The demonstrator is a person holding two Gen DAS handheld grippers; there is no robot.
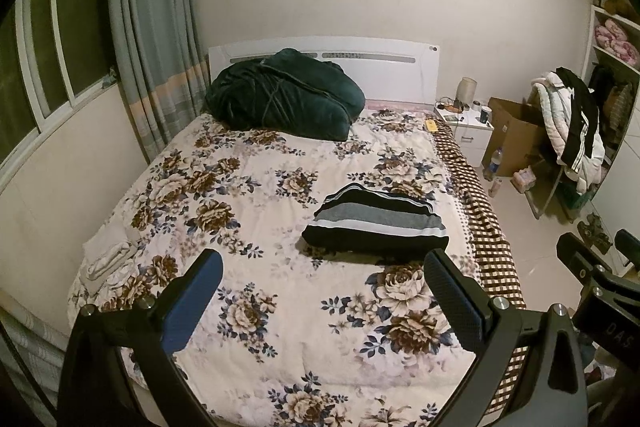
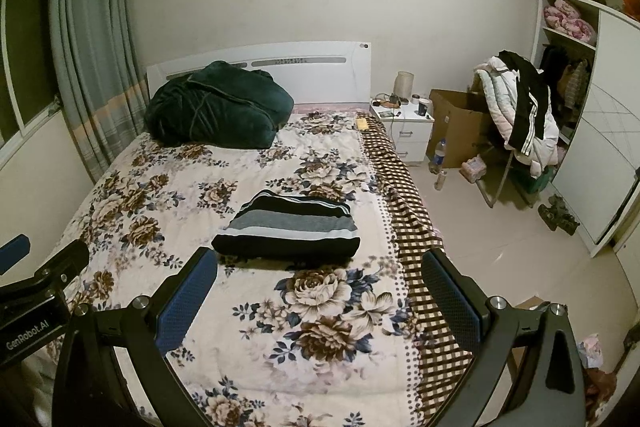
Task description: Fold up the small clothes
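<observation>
Left gripper (image 1: 322, 297) and right gripper (image 2: 320, 297), both spread wide and empty, hover above the floral bedspread (image 2: 160, 195). Ahead lies the striped garment (image 2: 290, 229), apparently folded already; pale clothes (image 1: 110, 261) at the left edge seemingly remain.

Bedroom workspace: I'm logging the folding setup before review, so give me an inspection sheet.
Surface: bed with floral blanket; checked sheet along its right edge.
Job's things: striped garment lies folded on the blanket; pale cloths bunched near the left edge.
Clutter: dark green bundle by the headboard.
Grippers: left tongs and right tongs both open, empty, above the blanket, short of the garment.
Cables: tangle on the nightstand, too small to identify.
Surroundings: cardboard box, clothes heaped on a chair, bottle on the floor, curtain.
</observation>
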